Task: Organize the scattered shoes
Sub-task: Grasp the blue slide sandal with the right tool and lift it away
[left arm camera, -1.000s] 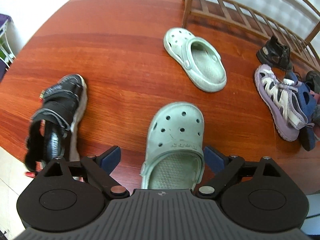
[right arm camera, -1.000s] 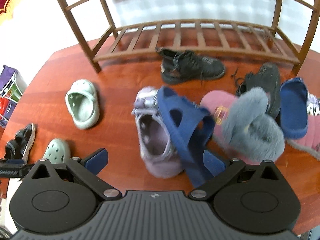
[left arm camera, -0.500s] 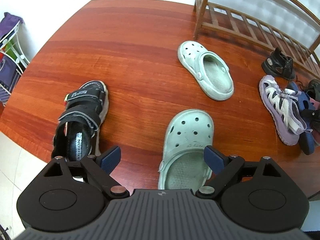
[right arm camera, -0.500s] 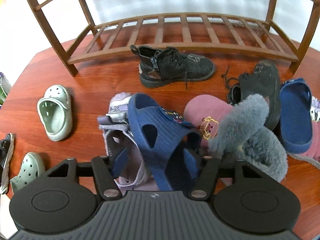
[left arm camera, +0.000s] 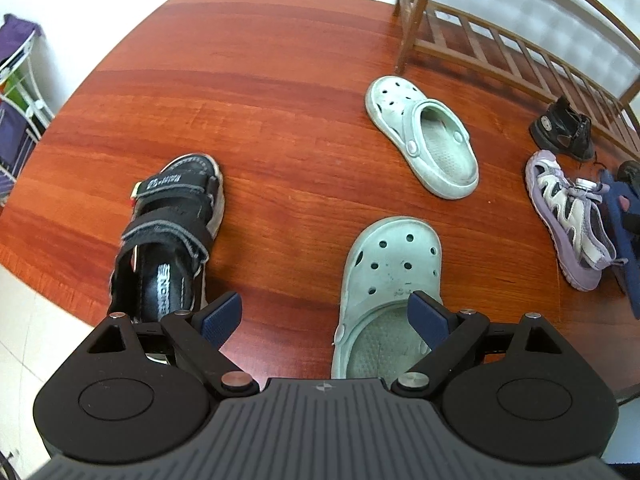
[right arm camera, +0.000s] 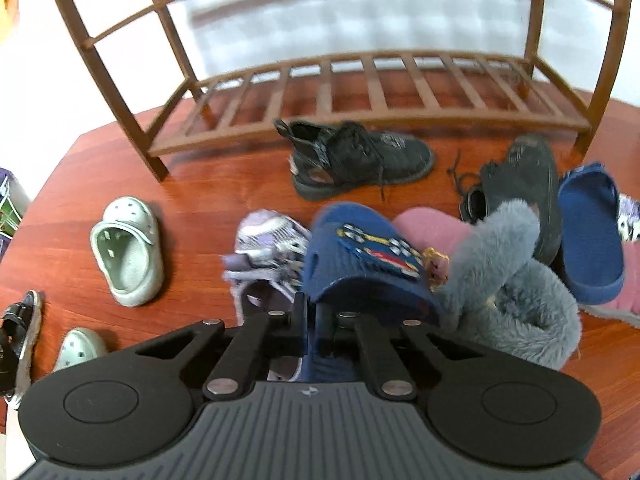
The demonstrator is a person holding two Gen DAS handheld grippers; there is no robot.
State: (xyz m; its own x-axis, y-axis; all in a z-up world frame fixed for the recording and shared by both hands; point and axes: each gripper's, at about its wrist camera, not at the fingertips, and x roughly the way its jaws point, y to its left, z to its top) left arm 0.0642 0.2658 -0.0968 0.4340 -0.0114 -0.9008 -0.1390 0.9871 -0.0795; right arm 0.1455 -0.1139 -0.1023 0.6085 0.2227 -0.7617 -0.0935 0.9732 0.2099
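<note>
Left wrist: left gripper [left arm camera: 325,316] low over the worktop [left arm camera: 260,120], fingers spread wide, holding nothing; mint clog [left arm camera: 390,292] lies toe-away between them, black sandal [left arm camera: 168,236] just left.

Right wrist: right gripper [right arm camera: 313,326] fingers clamped on the heel end of the blue slide sandal [right arm camera: 360,264], tilted toe-up over the lavender sandal [right arm camera: 264,252], beside the grey fur slipper [right arm camera: 512,280].
</note>
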